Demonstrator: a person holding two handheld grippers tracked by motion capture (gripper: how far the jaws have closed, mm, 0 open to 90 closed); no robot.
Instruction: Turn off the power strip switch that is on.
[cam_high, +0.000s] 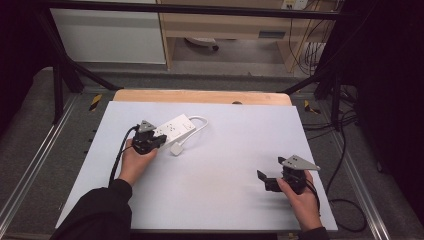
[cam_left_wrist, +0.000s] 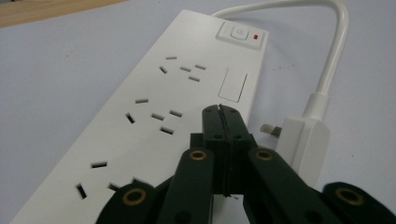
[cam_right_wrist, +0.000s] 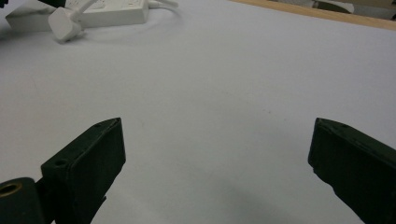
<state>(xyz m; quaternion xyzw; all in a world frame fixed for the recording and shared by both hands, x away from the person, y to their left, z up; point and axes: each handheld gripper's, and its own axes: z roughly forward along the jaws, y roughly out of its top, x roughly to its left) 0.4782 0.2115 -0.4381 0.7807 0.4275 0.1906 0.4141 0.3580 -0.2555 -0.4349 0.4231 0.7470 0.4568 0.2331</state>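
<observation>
A white power strip (cam_high: 174, 128) lies on the pale mat, left of centre, with its white cable (cam_high: 199, 121) looping round to a white plug (cam_high: 178, 148) beside it. My left gripper (cam_high: 159, 141) rests over the strip's near end, jaws shut together with nothing between them. In the left gripper view the shut tips (cam_left_wrist: 223, 116) hover above the strip (cam_left_wrist: 154, 107), close to its blank panel, and the plug (cam_left_wrist: 302, 142) lies just to their right. My right gripper (cam_high: 262, 177) stands open low over the bare mat at the right, far from the strip (cam_right_wrist: 100, 14) and plug (cam_right_wrist: 65, 23).
The pale mat (cam_high: 225, 165) covers a wooden table whose far edge (cam_high: 200, 96) shows beyond it. Metal frame bars and loose cables run along both sides. A broad stretch of mat lies between the two grippers.
</observation>
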